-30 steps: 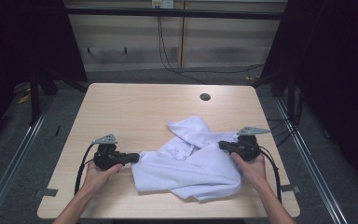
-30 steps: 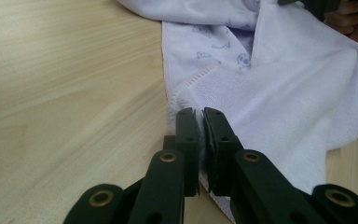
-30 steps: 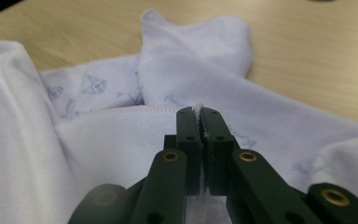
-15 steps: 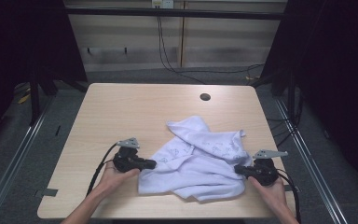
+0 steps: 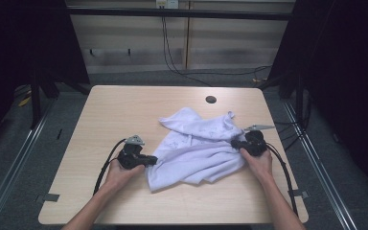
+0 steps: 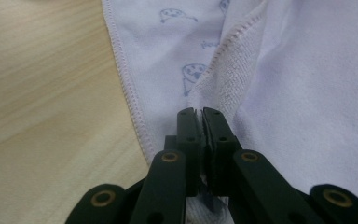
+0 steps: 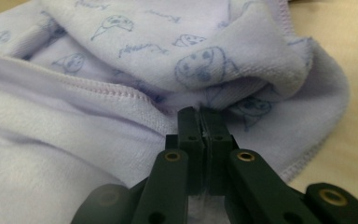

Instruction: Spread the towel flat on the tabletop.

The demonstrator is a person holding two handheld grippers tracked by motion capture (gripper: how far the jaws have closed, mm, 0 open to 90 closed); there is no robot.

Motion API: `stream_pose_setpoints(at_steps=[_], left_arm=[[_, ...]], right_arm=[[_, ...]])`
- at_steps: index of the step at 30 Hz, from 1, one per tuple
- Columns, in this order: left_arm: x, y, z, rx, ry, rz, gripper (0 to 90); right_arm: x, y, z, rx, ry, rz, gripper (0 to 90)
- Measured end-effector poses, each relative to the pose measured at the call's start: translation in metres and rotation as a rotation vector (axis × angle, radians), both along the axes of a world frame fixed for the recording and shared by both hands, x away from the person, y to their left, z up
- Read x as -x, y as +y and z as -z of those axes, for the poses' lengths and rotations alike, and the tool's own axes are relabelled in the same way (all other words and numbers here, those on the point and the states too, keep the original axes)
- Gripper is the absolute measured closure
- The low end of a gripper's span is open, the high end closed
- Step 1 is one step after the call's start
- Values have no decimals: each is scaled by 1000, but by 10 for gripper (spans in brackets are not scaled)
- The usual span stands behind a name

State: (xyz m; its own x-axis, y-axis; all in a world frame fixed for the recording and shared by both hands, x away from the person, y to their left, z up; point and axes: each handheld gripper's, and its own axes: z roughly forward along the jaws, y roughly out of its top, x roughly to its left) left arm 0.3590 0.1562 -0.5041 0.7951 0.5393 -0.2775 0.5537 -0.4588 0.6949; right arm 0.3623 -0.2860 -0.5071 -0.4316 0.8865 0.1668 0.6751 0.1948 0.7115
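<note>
Right gripper view: unreadable print on towel (image 7: 135,42)

Left gripper (image 5: 149,159): held low in the left hand (image 5: 117,173), jaws pressed together, pointing right. Right gripper (image 5: 234,143): held in the right hand (image 5: 257,161), jaws pressed together, pointing left.

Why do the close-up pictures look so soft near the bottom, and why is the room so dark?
High view: light falls on the table while the surroundings stay black. Left gripper view: the left tongs are sharp at the tips, the towel blurs further out. Right gripper view: the right tongs blur at their base.
</note>
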Motion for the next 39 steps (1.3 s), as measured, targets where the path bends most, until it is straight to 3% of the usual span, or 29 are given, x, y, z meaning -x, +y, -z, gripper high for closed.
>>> stream_pose_setpoints(at_steps=[2, 4, 6, 8, 14, 18, 22, 25, 29, 34, 36, 38, 39], left_arm=[[0, 3, -2, 2, -17, -11, 867], [-2, 15, -11, 70, -32, -47, 869], [-4, 27, -24, 142, -55, -98, 869], [-5, 36, -36, 177, -83, -126, 869], [0, 56, -78, 304, -177, -151, 870], [11, 65, -113, 313, -264, -125, 871], [17, 73, -150, 356, -333, -117, 871], [15, 77, -174, 389, -373, -118, 871], [10, 73, -203, 395, -415, -123, 871], [8, 68, -236, 394, -473, -130, 871], [14, 70, -241, 412, -483, -117, 871], [26, 72, -237, 404, -503, -91, 871], [31, 73, -231, 396, -494, -79, 871]], right_arm=[[-5, 3, 0, -1, -5, 10, 885], [-10, 7, -6, -43, -33, -5, 886], [-8, 5, -24, -84, -80, -23, 886], [-4, 0, -43, -112, -120, -26, 887], [9, -13, -101, -173, -244, -31, 887], [19, -16, -146, -190, -319, -55, 888], [29, -12, -176, -175, -358, -80, 888], [36, -12, -198, -175, -392, -98, 888], [37, -11, -228, -157, -429, -78, 888], [38, -15, -269, -185, -506, -63, 888], [47, -15, -282, -192, -541, -77, 888], [58, -17, -282, -201, -550, -85, 888], [65, -18, -279, -206, -548, -102, 888]])
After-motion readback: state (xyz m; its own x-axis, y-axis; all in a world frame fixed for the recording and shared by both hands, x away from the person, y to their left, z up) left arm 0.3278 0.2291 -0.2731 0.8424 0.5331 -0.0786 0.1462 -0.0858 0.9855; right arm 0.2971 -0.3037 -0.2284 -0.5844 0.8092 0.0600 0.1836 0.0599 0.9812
